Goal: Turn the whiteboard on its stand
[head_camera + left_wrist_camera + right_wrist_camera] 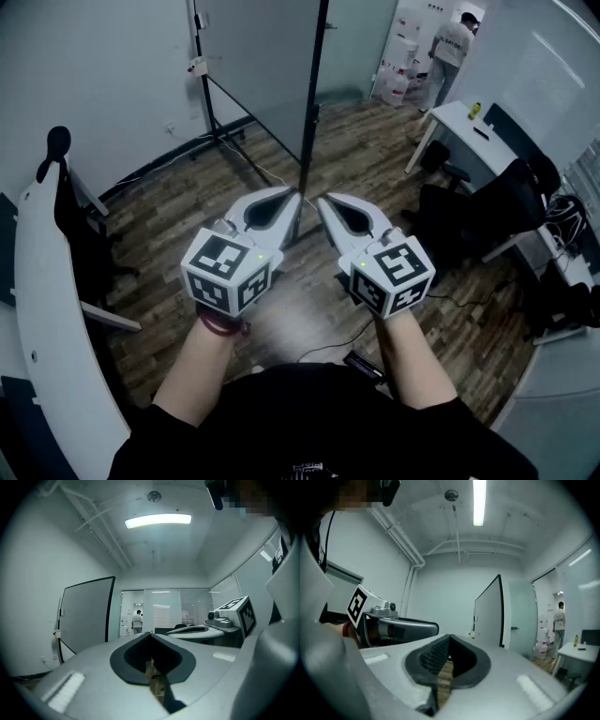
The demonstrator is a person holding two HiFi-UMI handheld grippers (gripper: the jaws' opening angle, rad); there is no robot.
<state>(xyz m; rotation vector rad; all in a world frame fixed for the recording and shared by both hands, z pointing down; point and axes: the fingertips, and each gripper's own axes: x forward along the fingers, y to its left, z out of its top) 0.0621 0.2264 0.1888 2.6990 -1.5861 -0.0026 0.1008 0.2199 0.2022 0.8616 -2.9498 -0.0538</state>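
Observation:
The whiteboard [258, 66] stands upright on its black stand [225, 141] ahead of me, its dark edge post [312, 89] facing me. Both grippers hang side by side above the wood floor, short of the board and not touching it. My left gripper [296, 193] is shut, tips together, nothing in it. My right gripper [322, 199] is shut and empty too. The left gripper view shows the whiteboard [86, 613] at left beyond its closed tips [151, 635]. In the right gripper view the whiteboard [490, 613] stands right of centre past the closed tips [449, 637].
A white desk [459, 122] and a dark chair with bags [487, 206] stand at right. A curved white table [37, 309] runs along the left. A person [455, 42] stands far back by stacked boxes. A cable [328, 349] lies on the floor near my feet.

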